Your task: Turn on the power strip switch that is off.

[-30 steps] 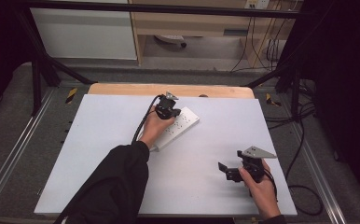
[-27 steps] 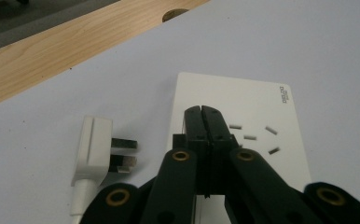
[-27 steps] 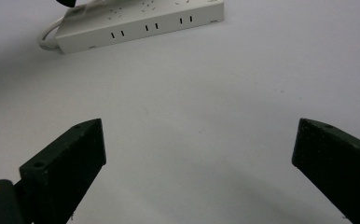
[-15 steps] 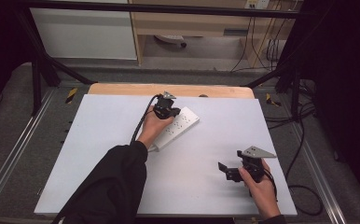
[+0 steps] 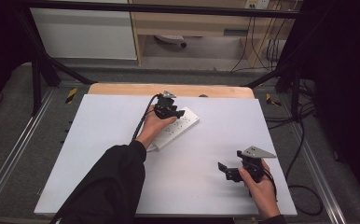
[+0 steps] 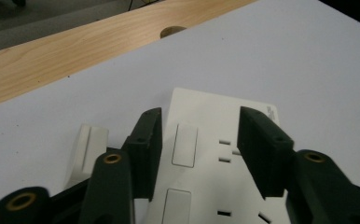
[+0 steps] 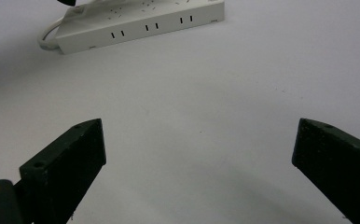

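Observation:
A white power strip (image 5: pixel 183 126) lies at an angle on the white table (image 5: pixel 99 140), towards the back middle. My left gripper (image 5: pixel 172 112) hovers just over its far end, jaws open. In the left gripper view the strip's (image 6: pixel 215 116) switches and slots lie below and between the two spread jaws of the left gripper (image 6: pixel 199 137), which hold nothing. My right gripper (image 5: pixel 225 171) rests low at the front right, open wide and empty. In the right gripper view the power strip (image 7: pixel 141 23) lies far off, beyond the right gripper (image 7: pixel 201 154).
A short white cable (image 7: pixel 45 39) curls from the strip's near end. A small white piece (image 6: pixel 87 149) lies beside the strip. A bare wooden strip (image 5: pixel 169 89) with a round hole (image 6: pixel 171 31) runs along the table's back edge. Black cables (image 5: pixel 304 140) hang off the right side.

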{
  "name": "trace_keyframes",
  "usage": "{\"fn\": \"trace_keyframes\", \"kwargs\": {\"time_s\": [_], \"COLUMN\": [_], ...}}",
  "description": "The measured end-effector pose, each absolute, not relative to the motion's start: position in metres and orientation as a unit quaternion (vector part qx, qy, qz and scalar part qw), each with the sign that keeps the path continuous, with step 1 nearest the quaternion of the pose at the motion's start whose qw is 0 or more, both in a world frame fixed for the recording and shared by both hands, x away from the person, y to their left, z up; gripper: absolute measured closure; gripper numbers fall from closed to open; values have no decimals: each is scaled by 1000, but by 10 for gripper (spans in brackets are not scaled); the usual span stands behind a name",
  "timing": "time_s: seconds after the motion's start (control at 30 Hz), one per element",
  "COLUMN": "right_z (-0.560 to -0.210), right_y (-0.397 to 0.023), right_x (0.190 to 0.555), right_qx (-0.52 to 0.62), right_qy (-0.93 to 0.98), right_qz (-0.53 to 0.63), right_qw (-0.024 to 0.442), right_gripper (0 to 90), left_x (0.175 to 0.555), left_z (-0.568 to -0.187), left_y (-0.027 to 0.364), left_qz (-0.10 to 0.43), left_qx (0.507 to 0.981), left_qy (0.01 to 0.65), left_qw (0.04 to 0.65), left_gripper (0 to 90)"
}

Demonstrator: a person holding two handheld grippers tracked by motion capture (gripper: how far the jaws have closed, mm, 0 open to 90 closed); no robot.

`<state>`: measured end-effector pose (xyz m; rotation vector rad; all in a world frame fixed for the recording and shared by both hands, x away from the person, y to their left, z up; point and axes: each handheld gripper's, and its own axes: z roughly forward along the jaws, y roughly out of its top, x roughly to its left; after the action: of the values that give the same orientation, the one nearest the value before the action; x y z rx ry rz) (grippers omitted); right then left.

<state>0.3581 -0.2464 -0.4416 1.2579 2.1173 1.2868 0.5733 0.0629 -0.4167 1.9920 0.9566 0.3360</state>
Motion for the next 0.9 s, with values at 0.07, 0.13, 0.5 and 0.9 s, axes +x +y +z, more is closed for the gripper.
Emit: {"fn": "trace_keyframes", "kwargs": {"time_s": [0.07,0.13,0.5,0.9], "right_z": [-441,-442,-443,-443], "right_y": [-246,-246,-246,-245], "right_x": [358,358,359,359], "right_qx": [445,445,445,442], "right_qy": [749,749,751,754], "right_qz": [456,456,454,452], "right_qw": [180,180,178,178], "right_gripper": [31,31,28,26], "left_x": [574,573,568,559], "left_z": [-416,-415,-404,-390], "left_y": [64,64,69,80], "left_qz": [135,133,119,111], "left_qx": [796,797,789,794], "left_qy": [389,387,389,391], "left_qw": [443,444,461,452], "left_gripper": [449,405,127,113]}}
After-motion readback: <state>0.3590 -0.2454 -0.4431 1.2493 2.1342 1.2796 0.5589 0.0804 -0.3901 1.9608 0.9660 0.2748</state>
